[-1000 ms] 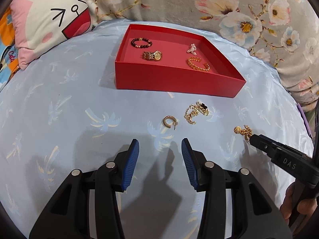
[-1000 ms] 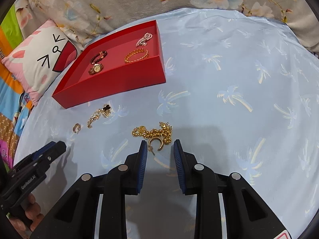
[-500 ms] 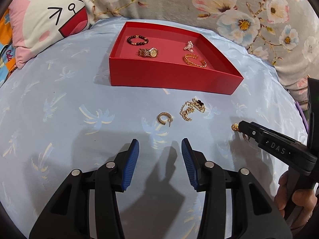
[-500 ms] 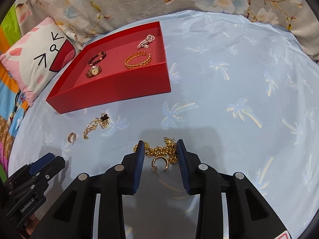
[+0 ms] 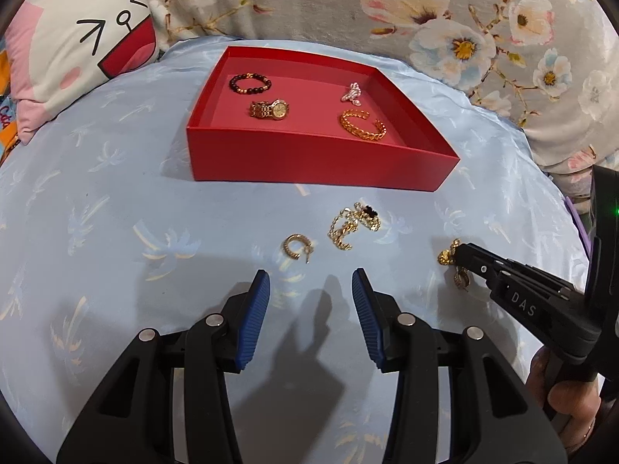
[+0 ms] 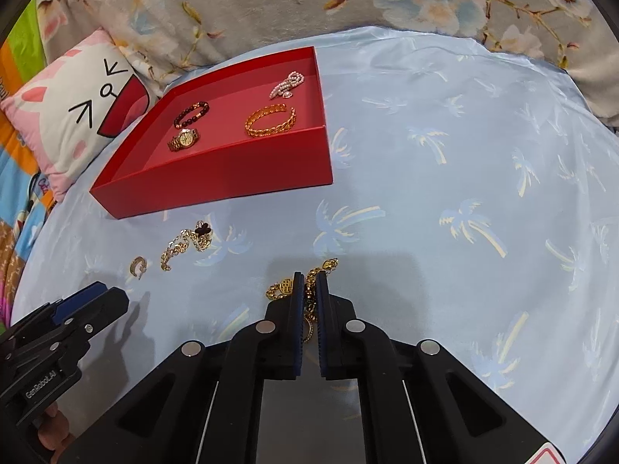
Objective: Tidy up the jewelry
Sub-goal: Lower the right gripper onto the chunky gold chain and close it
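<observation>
A red tray (image 5: 309, 162) (image 6: 232, 178) on the blue sheet holds a dark bead bracelet (image 5: 249, 83), a gold watch (image 5: 271, 109), a gold cuff (image 5: 363, 125) and a pearl clip (image 5: 351, 93). On the sheet in front lie a gold hoop earring (image 5: 297, 246) (image 6: 138, 266) and a gold chain with a black clover (image 5: 354, 224) (image 6: 189, 241). My right gripper (image 6: 309, 290) (image 5: 460, 255) is shut on a gold chain necklace (image 6: 284, 288) (image 5: 447, 257) that lies on the sheet. My left gripper (image 5: 309, 294) (image 6: 96, 297) is open and empty, just short of the hoop earring.
A floral cushion (image 5: 445, 19) rises behind the tray. A pink cartoon pillow (image 5: 77, 46) (image 6: 73, 116) lies at the far left. The blue palm-print sheet (image 6: 464, 193) stretches to the right of the tray.
My right gripper moved forward over the gold chain necklace and closed on it. My left gripper drifted slightly closer to the hoop earring and stayed open.
</observation>
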